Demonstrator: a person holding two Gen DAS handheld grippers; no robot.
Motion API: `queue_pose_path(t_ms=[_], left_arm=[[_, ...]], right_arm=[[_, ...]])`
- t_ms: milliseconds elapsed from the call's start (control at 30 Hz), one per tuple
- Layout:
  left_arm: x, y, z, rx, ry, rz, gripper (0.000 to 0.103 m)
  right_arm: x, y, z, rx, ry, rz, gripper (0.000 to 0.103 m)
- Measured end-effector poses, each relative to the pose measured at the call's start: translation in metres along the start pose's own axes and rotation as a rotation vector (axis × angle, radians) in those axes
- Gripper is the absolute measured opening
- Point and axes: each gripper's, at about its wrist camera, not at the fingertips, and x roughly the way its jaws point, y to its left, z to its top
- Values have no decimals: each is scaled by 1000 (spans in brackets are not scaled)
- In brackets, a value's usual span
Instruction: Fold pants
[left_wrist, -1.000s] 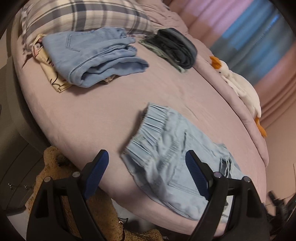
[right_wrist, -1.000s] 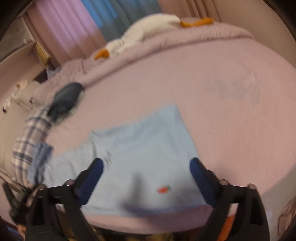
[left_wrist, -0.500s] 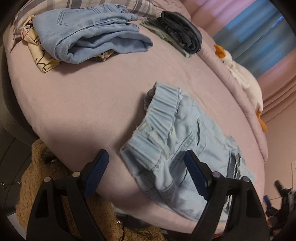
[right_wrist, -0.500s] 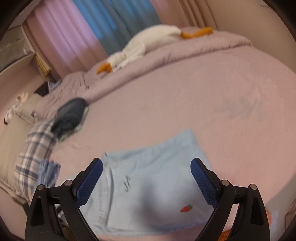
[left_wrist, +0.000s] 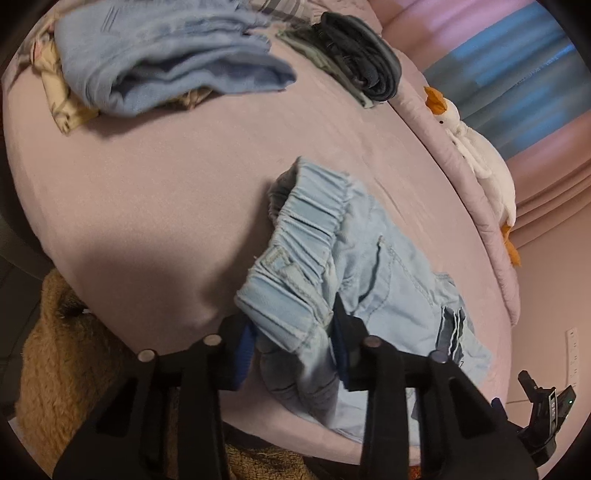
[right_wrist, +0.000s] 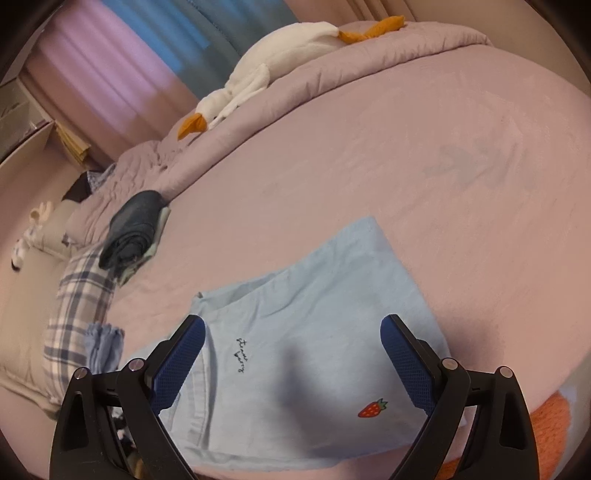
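Pink bed sheet (left_wrist: 155, 192) carries light-blue pants (left_wrist: 376, 273) at its near edge. Left gripper (left_wrist: 291, 338) fingers are narrowed, clamping the near corner of the elastic waistband (left_wrist: 306, 236). Right gripper (right_wrist: 291, 365) fingers are spread wide above the pants.

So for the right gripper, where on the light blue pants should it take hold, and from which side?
The leg hem corner by the strawberry patch, approached from the near bed edge. The light blue pants lie flat there with that edge close to the open right gripper, while the left gripper is shut on the elastic waistband end.
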Motion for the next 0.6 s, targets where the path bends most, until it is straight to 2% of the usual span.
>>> queue_pose_path(t_ms=[167,300,600], left_arm=[[-27,-31,-1,101,-91,-1,29],[-40,-48,-3,118,-116,-24,29],[-60,-88,-7,222,-159,-73,28]], right_arm=[[-3,-4,1,3,-6,7,95],[-4,-7,1,8,1,-4,95],[-3,-16,3,22,-4,-8,95]])
